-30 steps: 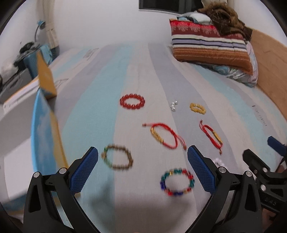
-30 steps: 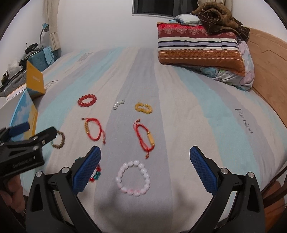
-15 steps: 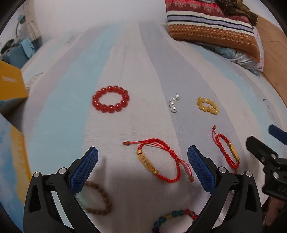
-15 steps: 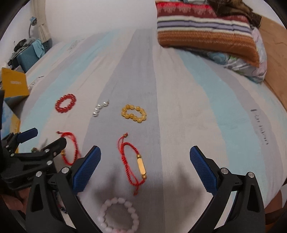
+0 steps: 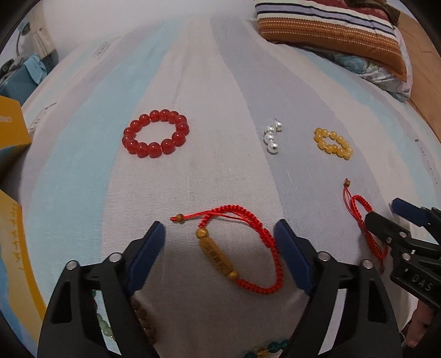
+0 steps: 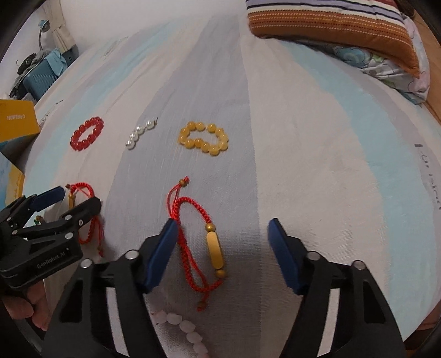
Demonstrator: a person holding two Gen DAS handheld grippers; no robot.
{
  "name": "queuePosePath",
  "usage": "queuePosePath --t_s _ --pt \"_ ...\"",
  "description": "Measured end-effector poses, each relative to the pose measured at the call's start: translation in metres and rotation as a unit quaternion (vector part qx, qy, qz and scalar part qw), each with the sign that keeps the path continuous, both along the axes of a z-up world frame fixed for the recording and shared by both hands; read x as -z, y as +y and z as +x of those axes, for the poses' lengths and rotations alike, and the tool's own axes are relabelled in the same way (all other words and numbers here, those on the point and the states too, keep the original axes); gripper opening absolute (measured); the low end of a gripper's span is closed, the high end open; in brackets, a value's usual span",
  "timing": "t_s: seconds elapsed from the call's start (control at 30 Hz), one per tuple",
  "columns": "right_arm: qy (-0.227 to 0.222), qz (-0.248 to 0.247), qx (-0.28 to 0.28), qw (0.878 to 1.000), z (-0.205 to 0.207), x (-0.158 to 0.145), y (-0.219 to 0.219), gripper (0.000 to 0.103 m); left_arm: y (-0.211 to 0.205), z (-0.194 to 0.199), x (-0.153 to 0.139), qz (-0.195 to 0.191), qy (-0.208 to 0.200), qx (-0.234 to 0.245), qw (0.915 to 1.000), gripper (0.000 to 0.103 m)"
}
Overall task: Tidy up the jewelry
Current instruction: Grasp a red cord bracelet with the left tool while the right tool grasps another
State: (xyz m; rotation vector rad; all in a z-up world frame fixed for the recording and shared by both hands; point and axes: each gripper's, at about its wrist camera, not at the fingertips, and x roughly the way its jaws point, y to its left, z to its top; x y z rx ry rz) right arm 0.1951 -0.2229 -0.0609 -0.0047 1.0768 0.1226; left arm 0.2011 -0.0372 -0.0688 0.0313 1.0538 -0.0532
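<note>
**Colours on the striped bed**

The bedsheet point(image 5: 220, 82) runs in pale blue, grey and cream stripes. On it lie a glossy red bead bracelet point(image 5: 155, 133), silver-white pearls point(image 5: 271, 136), an amber-yellow bead bracelet point(image 6: 204, 138) and red cord bracelets with gold beads point(image 5: 237, 250) point(image 6: 201, 242). The pillow point(image 6: 330, 24) shows orange, cream and navy stripes. Gripper pads point(image 5: 148, 253) are blue.

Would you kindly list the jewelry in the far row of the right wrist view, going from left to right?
Red bead bracelet → string of white pearls → yellow bead bracelet.
</note>
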Motion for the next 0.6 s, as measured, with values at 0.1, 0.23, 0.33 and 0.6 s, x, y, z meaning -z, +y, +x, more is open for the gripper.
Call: queuePosePath --t_s 0.1,0.23,0.33,0.6 --pt "0.011 0.005 -0.010 1.000 0.001 0.006 0.004 0.049 0.001 -0.004 0.001 0.007 -0.002 0.002 1.0000 0.068" --pt "0.013 0.011 -0.021 1.000 0.000 0.007 0.009 0.035 0.003 -0.005 0.000 0.012 -0.001 0.000 0.9999 0.058" --pt "0.012 0.006 -0.025 1.000 -0.001 0.007 0.012 0.023 0.003 -0.008 -0.001 0.021 -0.001 0.003 0.9998 0.052" --pt "-0.002 -0.007 -0.022 1.000 -0.003 0.003 0.014 0.008 0.008 -0.011 -0.006 0.013 0.004 0.008 0.9999 0.008"
